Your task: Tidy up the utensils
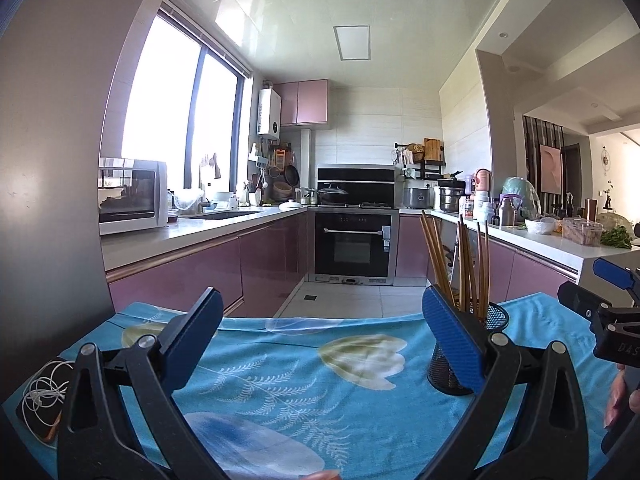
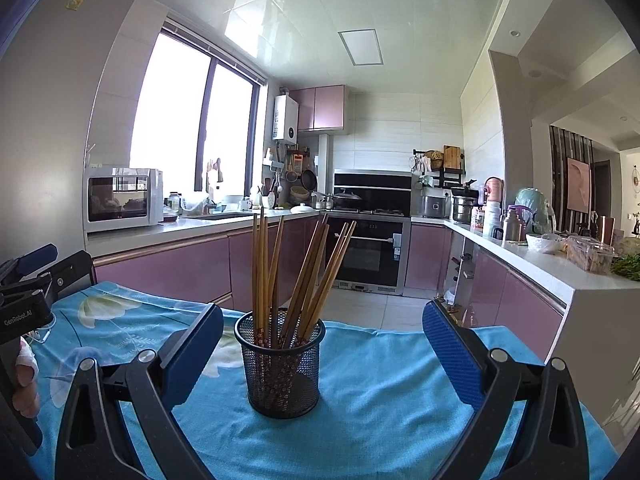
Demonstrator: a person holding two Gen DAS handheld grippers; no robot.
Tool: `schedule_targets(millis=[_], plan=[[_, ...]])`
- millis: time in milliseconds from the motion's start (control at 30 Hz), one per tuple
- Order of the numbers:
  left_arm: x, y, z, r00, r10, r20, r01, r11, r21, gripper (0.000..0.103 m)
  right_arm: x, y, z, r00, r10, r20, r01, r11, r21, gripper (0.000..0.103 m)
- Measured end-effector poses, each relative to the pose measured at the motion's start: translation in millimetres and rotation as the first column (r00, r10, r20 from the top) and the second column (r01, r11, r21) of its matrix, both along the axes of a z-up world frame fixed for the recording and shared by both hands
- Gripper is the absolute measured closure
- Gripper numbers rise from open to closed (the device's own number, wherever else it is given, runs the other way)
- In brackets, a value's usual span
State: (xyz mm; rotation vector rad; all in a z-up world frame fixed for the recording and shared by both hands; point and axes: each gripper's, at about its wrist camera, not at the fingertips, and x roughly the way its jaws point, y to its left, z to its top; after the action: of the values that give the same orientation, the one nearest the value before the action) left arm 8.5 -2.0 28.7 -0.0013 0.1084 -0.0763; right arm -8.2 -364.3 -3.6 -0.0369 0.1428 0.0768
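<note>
Several wooden chopsticks (image 2: 296, 276) stand upright and fanned out in a black mesh cup (image 2: 280, 368), their patterned lower ends down inside it. The cup sits on a blue flowered cloth (image 2: 380, 380) that covers the table, toward the far edge. In the right wrist view the cup lies between the two blue-padded fingers of the right gripper (image 2: 323, 354), nearer the left pad, with clear space on both sides; the jaws are spread wide and grip nothing. In the left wrist view the left gripper (image 1: 320, 338) is likewise spread wide over bare cloth, and the cup (image 1: 452, 360) shows just behind its right finger, partly hidden by it. A coil of white cable (image 1: 44, 392) lies on the cloth at the left edge. Beyond the table is a kitchen with pink cabinets (image 2: 160, 268), a white microwave (image 2: 120, 200) on the counter by the window, and a black oven (image 2: 368, 252) at the back.
</note>
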Motion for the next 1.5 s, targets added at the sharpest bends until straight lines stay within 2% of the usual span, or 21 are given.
schedule_targets(millis=[1500], plan=[[0.1, -0.2, -2.7, 1.0, 0.004, -0.003, -0.004, 1.0, -0.009, 0.005, 0.4, -2.9, 0.6, 1.0, -0.012, 0.002, 0.012, 1.0, 0.013, 0.006]])
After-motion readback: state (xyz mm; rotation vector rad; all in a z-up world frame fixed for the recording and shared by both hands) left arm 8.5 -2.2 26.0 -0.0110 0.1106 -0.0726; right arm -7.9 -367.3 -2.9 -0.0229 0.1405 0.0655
